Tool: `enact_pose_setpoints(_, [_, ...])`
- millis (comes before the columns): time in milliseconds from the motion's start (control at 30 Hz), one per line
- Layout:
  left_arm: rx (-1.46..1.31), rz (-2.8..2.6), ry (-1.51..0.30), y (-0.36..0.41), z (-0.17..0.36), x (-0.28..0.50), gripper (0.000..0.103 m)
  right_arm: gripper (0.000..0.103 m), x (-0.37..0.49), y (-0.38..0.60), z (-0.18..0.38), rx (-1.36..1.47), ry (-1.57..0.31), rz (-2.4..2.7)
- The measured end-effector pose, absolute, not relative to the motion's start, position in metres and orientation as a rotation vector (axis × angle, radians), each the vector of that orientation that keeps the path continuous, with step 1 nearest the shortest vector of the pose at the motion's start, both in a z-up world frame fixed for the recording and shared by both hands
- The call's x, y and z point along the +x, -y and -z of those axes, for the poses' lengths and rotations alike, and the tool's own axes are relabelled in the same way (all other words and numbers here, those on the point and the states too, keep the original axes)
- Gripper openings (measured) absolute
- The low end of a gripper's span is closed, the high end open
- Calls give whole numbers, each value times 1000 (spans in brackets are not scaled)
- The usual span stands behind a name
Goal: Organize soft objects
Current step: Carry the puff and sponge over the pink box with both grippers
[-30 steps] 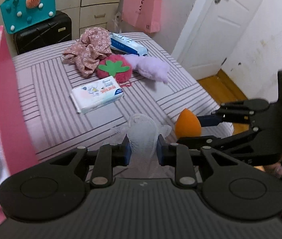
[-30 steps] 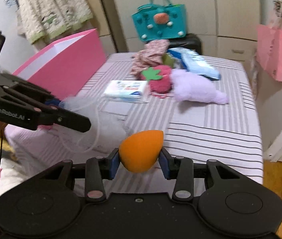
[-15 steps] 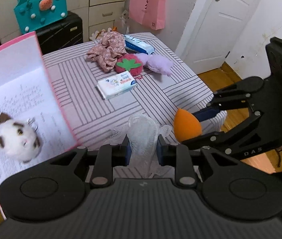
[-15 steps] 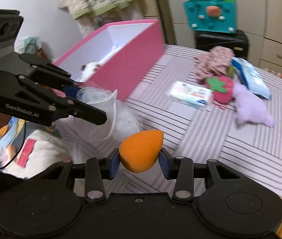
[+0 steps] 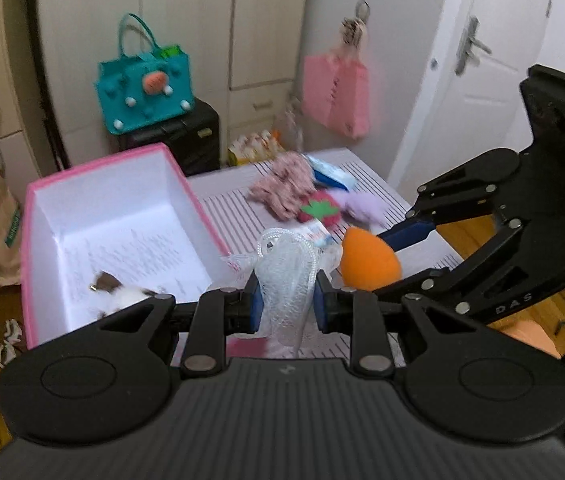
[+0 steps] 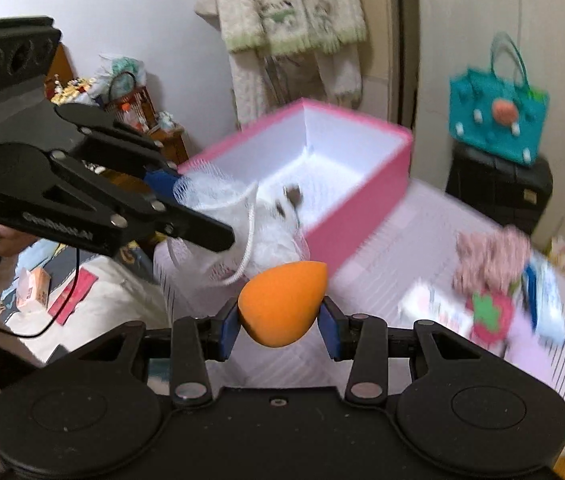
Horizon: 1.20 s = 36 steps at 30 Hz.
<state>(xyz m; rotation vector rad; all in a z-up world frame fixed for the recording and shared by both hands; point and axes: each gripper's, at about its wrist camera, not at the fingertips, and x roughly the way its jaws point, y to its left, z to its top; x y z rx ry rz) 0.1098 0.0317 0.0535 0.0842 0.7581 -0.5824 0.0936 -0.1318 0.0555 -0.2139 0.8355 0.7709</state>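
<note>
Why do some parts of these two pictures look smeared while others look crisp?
Left wrist view: the mesh pouch and orange sponge are sharp, the pink bag smeared. Right wrist view: the sponge is crisp, the strawberry plush streaked; black corners come from the fisheye lens.

Home bedroom: wardrobe doors point(image 5: 186, 20), hanging robe point(image 6: 290, 20), teal handbag point(image 5: 144, 84) on suitcase point(image 5: 180, 136)
</note>
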Motion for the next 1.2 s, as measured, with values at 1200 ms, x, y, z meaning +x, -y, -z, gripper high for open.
enact_pose_setpoints(1200, [197,358,-953,-73,45,299,29,47,280,-11,25,-745,-805,-857])
